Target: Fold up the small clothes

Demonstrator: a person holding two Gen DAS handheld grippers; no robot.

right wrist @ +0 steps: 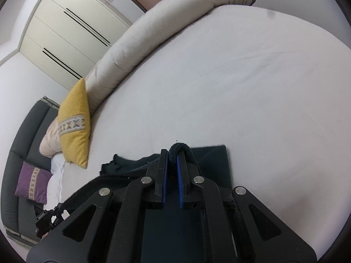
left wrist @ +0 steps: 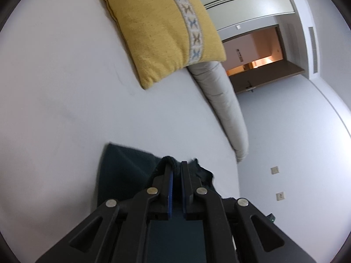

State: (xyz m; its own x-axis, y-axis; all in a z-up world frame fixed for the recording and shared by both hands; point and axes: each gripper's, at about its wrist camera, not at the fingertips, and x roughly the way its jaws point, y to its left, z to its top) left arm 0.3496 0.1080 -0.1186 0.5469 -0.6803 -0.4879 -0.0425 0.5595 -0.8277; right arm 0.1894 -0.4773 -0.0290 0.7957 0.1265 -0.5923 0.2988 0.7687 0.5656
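A dark blue-green knit garment lies on the white bed sheet. My left gripper is shut on a bunched edge of it, the cloth pinched between the blue pads. In the right wrist view the same garment spreads under and around my right gripper, which is shut on a rolled hem of it. Both grippers hold the cloth just above the sheet. Most of the garment is hidden under the gripper bodies.
A yellow cushion with a patterned band lies further up the bed, also in the right wrist view. A long beige bolster runs along the bed's edge. A grey sofa with a purple cushion stands beyond.
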